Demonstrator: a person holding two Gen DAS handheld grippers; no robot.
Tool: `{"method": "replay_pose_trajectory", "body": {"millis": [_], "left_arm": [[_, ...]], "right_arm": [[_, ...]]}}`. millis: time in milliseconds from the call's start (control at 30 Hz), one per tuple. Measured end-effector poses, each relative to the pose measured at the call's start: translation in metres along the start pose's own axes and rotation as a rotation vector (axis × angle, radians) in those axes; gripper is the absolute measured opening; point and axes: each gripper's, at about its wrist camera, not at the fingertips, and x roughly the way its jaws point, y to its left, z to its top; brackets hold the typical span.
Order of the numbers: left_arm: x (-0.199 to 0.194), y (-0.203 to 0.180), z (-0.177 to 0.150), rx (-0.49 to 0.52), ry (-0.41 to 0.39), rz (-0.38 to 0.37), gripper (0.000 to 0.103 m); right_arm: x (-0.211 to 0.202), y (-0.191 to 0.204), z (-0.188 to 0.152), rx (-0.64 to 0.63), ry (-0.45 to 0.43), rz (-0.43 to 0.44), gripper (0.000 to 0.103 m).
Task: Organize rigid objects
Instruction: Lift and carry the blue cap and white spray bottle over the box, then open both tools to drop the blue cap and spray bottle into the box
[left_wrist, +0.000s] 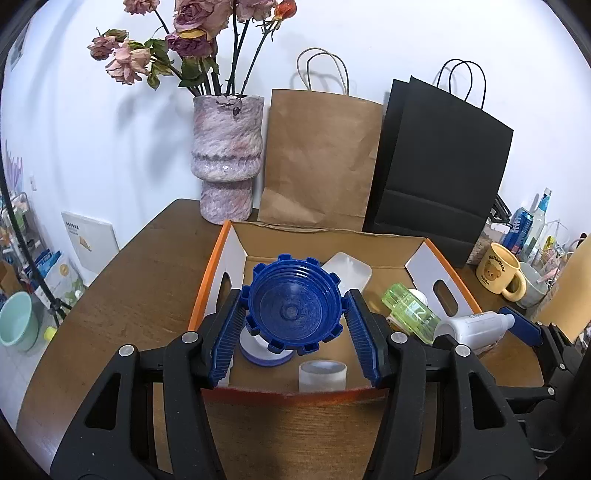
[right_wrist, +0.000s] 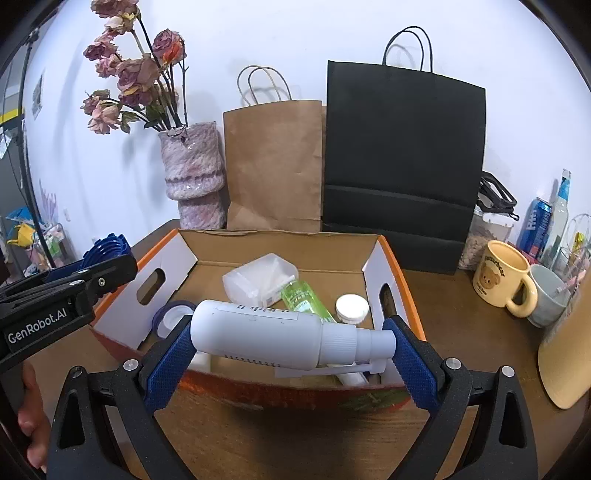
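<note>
My left gripper (left_wrist: 295, 321) is shut on a big blue notched cap (left_wrist: 293, 302), its hollow side facing the camera, held above the near left of an orange-edged cardboard box (left_wrist: 207, 280). My right gripper (right_wrist: 290, 347) is shut on a white bottle (right_wrist: 258, 334) held crosswise over the box's near wall (right_wrist: 280, 393); the same bottle (left_wrist: 472, 326) shows at the right of the left wrist view. Inside the box lie a green transparent bottle (right_wrist: 301, 297), a frosted plastic case (right_wrist: 258, 278), a white lid (right_wrist: 351, 306), a blue-rimmed jar (right_wrist: 171, 317) and a clear cup (left_wrist: 322, 374).
A pink vase (left_wrist: 227, 158) with dried roses, a brown paper bag (left_wrist: 317, 158) and a black bag (left_wrist: 439, 173) stand behind the box on the wooden table (left_wrist: 147, 295). A yellow bear mug (right_wrist: 502, 278), a grey cup (right_wrist: 546, 295), cans and bottles crowd the right.
</note>
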Motion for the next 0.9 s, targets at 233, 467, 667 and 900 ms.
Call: {"method": "replay_pose_trajectory", "body": {"millis": [233, 467, 667, 900], "left_arm": [[0.014, -0.001, 0.008, 0.013, -0.004, 0.01, 0.052], [0.033, -0.001, 0.015, 0.023, -0.003, 0.017, 0.052], [0.047, -0.002, 0.019, 0.041, -0.002, 0.026, 0.052], [0.064, -0.001, 0.023, 0.061, 0.006, 0.042, 0.052]], "right_arm": [[0.017, 0.0, 0.006, -0.021, 0.003, 0.005, 0.101], [0.037, -0.001, 0.014, -0.036, 0.009, 0.009, 0.101], [0.052, -0.004, 0.019, -0.051, 0.015, 0.009, 0.101], [0.067, -0.007, 0.022, -0.064, 0.026, -0.001, 0.101]]}}
